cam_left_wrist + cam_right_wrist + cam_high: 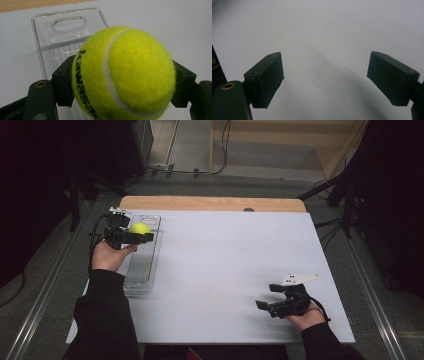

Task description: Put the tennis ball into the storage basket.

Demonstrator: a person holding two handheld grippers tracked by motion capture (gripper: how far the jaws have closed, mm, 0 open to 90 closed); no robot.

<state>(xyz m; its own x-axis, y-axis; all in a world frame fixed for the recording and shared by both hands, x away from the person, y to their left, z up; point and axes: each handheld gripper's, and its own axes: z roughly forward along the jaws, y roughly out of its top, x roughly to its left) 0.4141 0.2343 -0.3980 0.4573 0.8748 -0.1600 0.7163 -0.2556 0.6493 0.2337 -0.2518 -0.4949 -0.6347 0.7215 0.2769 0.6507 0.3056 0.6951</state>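
Observation:
A yellow-green tennis ball [140,228] with black lettering is clamped between the jaws of my left gripper [142,233], which is shut on it. The ball [125,72] hangs above the far end of a clear plastic tray [142,265] at the table's left side. In the left gripper view the left gripper [123,86] presses both black pads against the ball's sides, and the tray [50,32] with its handle slot lies beneath. My right gripper [267,296] rests near the front right of the table, open, with nothing between its jaws; the right gripper [325,77] looks onto bare white surface.
The white tabletop [225,260] has a wooden strip [210,202] along its far edge. Dark equipment and cables stand on the floor beyond the table. The person's dark sleeves enter from the bottom.

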